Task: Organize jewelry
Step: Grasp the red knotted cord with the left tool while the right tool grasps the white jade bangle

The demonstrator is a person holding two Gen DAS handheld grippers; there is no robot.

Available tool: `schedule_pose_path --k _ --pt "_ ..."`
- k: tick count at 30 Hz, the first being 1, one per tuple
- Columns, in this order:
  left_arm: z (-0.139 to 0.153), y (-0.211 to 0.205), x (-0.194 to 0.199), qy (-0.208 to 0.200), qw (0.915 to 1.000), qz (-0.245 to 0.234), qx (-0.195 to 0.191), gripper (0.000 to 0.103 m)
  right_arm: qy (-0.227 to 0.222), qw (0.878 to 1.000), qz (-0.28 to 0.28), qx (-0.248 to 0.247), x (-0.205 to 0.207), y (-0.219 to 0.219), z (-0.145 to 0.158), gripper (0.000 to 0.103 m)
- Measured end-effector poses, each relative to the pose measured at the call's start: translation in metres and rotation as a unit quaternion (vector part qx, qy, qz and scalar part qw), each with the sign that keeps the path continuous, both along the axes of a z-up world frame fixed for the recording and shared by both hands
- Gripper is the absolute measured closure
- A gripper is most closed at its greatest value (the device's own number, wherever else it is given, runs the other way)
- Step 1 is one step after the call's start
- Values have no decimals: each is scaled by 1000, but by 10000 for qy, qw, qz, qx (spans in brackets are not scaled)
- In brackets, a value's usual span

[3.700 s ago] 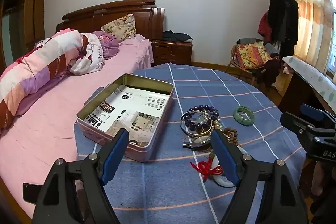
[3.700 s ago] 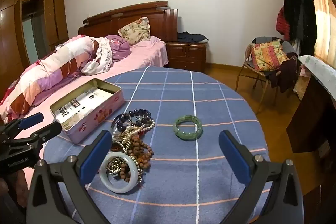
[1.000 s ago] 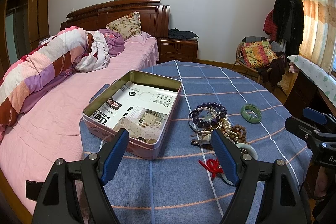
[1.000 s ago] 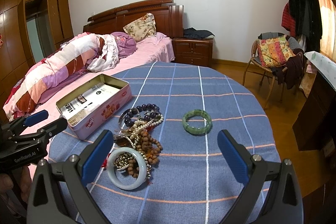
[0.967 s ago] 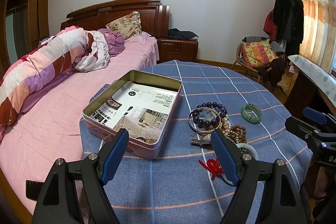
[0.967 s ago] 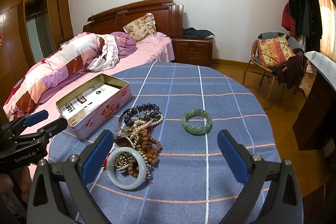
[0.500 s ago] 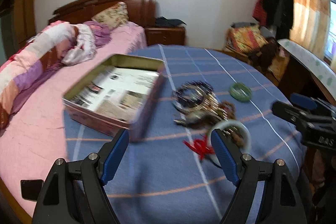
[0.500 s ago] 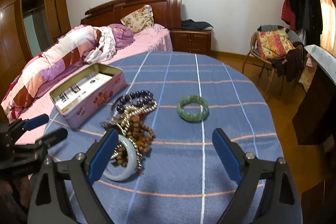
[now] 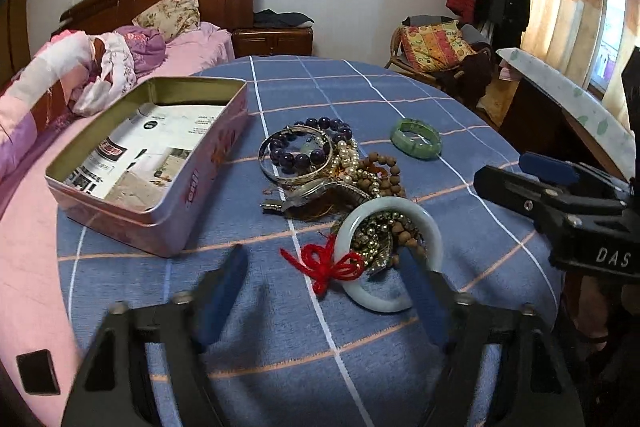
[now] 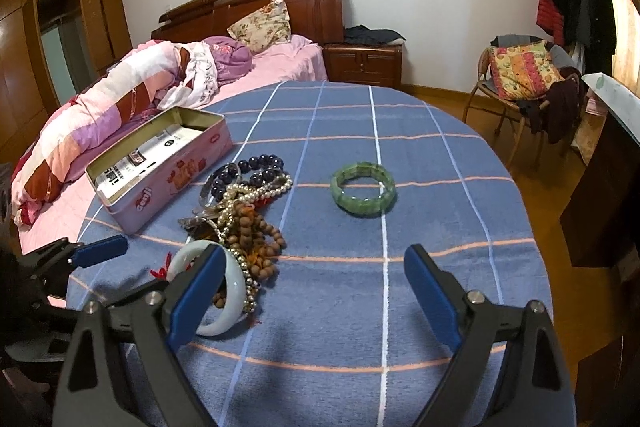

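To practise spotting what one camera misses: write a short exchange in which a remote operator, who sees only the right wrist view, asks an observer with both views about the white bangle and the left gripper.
Operator: My own finger covers part of the white bangle. Is anything lying inside it?
Observer: Yes. The left wrist view shows a heap of gold beads filling the white bangle.
Operator: I see only one tip of the left gripper. Has it got hold of the bangle?
Observer: No. The left gripper is open. Its jaws have just been closing, but nothing is pinched. A red cord lies in front of the gap.
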State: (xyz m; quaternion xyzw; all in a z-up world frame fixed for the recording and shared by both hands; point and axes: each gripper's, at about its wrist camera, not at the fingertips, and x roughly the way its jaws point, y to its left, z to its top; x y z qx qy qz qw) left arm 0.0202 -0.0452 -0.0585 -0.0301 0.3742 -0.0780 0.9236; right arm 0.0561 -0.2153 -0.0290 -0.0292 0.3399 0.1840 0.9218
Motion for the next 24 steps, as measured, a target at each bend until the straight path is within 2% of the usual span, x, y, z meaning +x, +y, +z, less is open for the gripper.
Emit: schedule_pose_path --k 3,4,5,6,10,13,15,17,20,22,24 --pt "-6 1 5 142 9996 -135 -185 68 17 10000 -4 14 0 -1 0 10" --pt "-7 0 6 183 9995 -170 -207 72 17 10000 1 13 0 0 0 10" --pt "-7 0 5 209 9993 -215 -240 83 11 10000 0 12 0 0 0 10" --pt "-7 0 4 207 9990 -257 -293 102 3 10000 -1 7 0 0 0 10" --pt "9 7 -5 -129 9992 -148 -338 103 -4 10000 42 -8 0 2 0 11" --pt "32 16 -12 -495 9978 -83 -436 103 79 9998 172 -34 1 7 -2 19" --pt "41 22 -10 -613 9973 -30 -402 103 189 9991 382 -41 1 14 -5 37" --pt "49 28 -9 -726 9963 31 -458 103 290 9981 549 -34 2 20 -8 48" --pt "58 37 -6 -834 9953 94 -490 103 437 9961 761 -24 3 30 -13 52" --pt "63 43 -6 -893 9945 110 -529 103 521 9945 905 -109 2 36 -18 59" --pt "68 47 -6 -962 9938 131 -542 103 641 9927 1011 -171 3 42 -22 72"
